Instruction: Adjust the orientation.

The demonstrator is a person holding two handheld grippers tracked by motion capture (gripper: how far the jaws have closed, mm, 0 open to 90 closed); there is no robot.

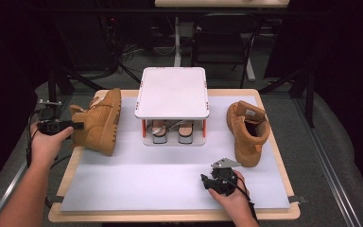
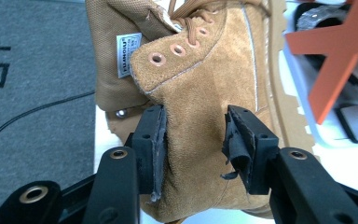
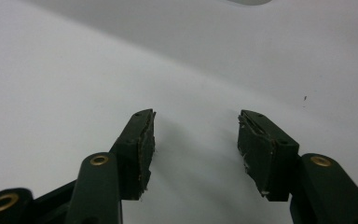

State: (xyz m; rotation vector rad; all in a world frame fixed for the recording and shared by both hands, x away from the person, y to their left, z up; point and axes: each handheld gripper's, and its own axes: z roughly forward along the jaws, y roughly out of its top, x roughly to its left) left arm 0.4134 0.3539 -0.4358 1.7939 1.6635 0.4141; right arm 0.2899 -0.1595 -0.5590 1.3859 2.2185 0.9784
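tan suede boot (image 2: 200, 140) heel between left hand-held gripper (image 2: 193, 140) pads

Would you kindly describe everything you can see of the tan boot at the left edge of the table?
The left boot is tan suede with a lighter lugged sole, copper eyelets, tan laces and a white label on its padded collar. It is tipped on its side at the table's left edge, sole facing the white two-tier rack and toe pointing away from the person. The left gripper clamps its heel end, both pads pressed into the suede. Whether it rests on the mat or hangs just above it is unclear.
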